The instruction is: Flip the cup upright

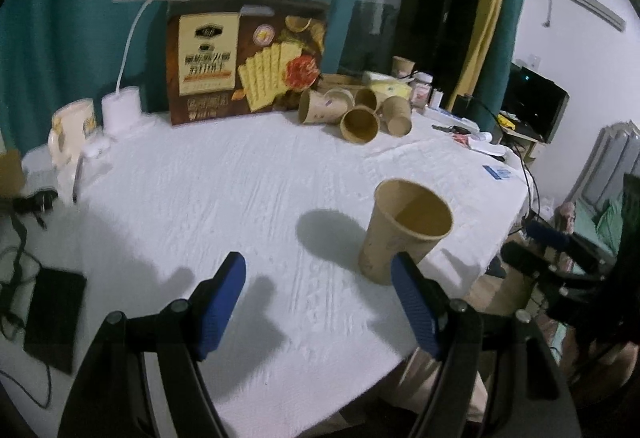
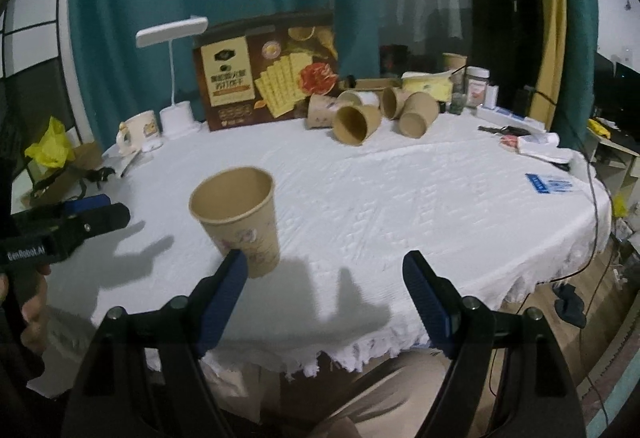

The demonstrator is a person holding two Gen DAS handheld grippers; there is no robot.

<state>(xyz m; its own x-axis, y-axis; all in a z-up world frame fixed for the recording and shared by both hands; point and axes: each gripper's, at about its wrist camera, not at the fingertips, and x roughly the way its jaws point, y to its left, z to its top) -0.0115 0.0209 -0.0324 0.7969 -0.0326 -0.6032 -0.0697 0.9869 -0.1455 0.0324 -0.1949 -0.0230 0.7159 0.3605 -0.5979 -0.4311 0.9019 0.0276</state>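
- Blue ribbed pads line the black jaws of my left gripper (image 1: 318,292); they stand apart with only cloth between them.
- Same blue ribbing on my right gripper (image 2: 324,292), jaws likewise spread and gripping nothing.
- Tan paper cup (image 1: 404,228), a tapered cone with a rolled rim, stands upright, mouth up, on the cloth. From the left wrist it sits at about one o'clock, just past my right-hand pad; from the right wrist it sits at eleven o'clock, beside the left-hand pad. I cannot tell if either pad touches it.
- White tablecloth (image 1: 224,197), woven with raised ridges and frayed at its near edge, covers the table.
- Further, at twelve o'clock, a cluster of tipped paper cups (image 1: 358,111) lies on its sides.
- Behind them stands a brown glossy cracker box (image 1: 246,57), flat and rectangular.
- At ten o'clock, a white desk lamp (image 1: 132,49) with a curved neck.
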